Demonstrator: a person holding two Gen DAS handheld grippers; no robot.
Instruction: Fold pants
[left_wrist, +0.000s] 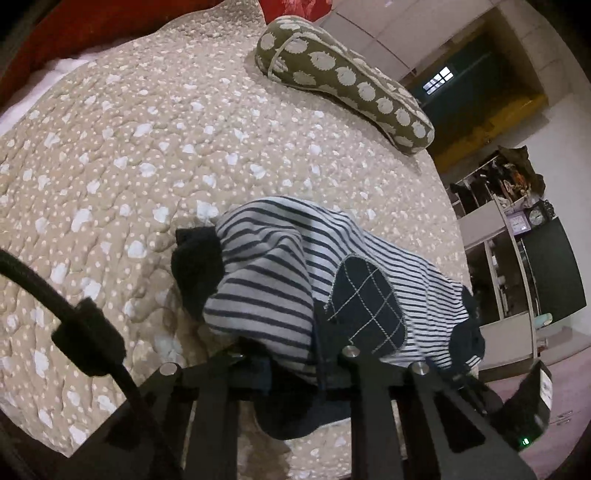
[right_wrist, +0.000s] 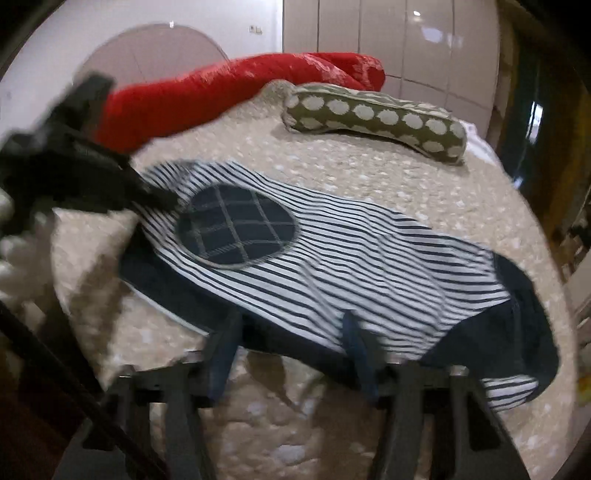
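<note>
Currently the striped pants (right_wrist: 332, 258) lie partly lifted over the quilted bedspread (left_wrist: 129, 147), the dotted bolster pillow (left_wrist: 343, 81) well beyond them toward the bed's far edge. Left gripper (left_wrist: 291, 369) sits at the near edge of the pants, fabric draped over its fingers; whether they are clenched on cloth cannot be told. Right gripper (right_wrist: 291, 354) shows its fingers spread apart under the navy waistband edge, cloth hanging between and across them, not visibly pinched. Dark knee patch (right_wrist: 236, 232) faces up, nearer the left gripper. Red blanket (right_wrist: 221, 92) lies behind the pants. Judged risk: the right-side view is blurred, suggesting motion; with that hold loose, the waistband could slide off, bunching the fold unevenly
</note>
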